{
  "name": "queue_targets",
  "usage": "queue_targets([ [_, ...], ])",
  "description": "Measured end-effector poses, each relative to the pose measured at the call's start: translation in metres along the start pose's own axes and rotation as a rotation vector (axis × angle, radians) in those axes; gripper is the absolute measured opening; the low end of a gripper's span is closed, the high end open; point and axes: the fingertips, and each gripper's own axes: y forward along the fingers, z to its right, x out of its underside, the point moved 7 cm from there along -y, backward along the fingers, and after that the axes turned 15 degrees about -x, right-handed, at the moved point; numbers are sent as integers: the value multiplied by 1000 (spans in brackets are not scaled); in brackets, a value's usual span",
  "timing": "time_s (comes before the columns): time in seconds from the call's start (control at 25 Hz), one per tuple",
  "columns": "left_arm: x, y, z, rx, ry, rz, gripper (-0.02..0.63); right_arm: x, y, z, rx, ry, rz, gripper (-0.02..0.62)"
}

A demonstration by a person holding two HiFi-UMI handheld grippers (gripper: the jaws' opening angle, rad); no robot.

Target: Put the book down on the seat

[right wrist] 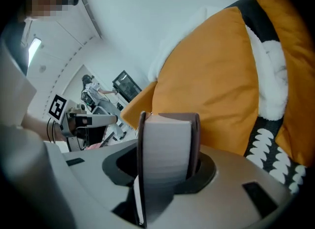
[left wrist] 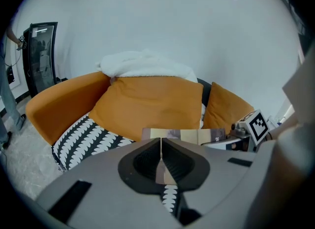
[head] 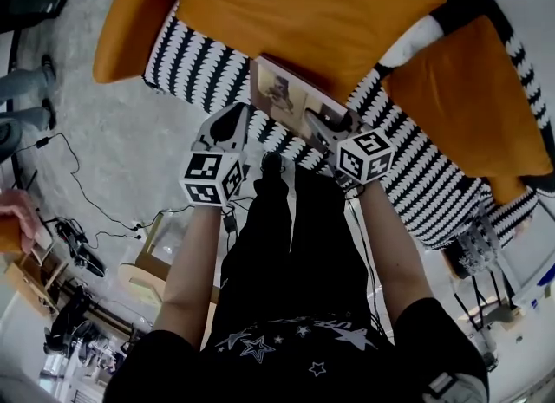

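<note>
Nearby: left gripper pinched on thin cover edge of book; right gripper clamped across thick page block. Book held over seat, near front edge. Likely stiff, fairly heavy; loose cover may flop, so hold block. Underside and seat contact hidden; cover print illegible.

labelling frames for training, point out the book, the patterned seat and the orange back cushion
book (head: 282, 91), head view, on its upper cover.
patterned seat (head: 195, 63), head view, bare part left of the book.
orange back cushion (head: 303, 3), head view, middle of its face.
</note>
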Motion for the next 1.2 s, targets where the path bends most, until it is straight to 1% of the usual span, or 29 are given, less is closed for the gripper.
queue_targets([
  [0.16, 5, 10, -1, 12, 6, -10, 15, 7, 5, 14, 45, 58, 9, 160],
  [0.28, 6, 12, 2, 16, 11, -17, 15, 7, 2, 23, 113, 71, 16, 210],
  [0.4, 6, 10, 15, 17, 16, -17, 15, 8, -12, 33, 190, 89, 17, 262],
  [0.56, 11, 14, 16, 18, 23, -23, 15, 16, -15, 44, 250, 108, -6, 295],
  [0.72, 3, 8, 9, 17, 26, -10, 15, 11, -15, 39, 293, 93, -1, 308],
  [0.88, -5, 5, 11, 20, 32, 7, 15, 3, -24, 37, 359, 86, 43, 325],
  [1.04, -11, -1, 12, 25, 32, 20, 15, -8, -33, 36, 397, 78, 64, 331],
  [1.12, -15, -5, 13, 31, 34, 27, 15, -16, -38, 32, 419, 39, 71, 331],
  [1.2, -17, -10, 14, 40, 40, 34, 15, -26, -45, 23, 442, -26, 92, 330],
])
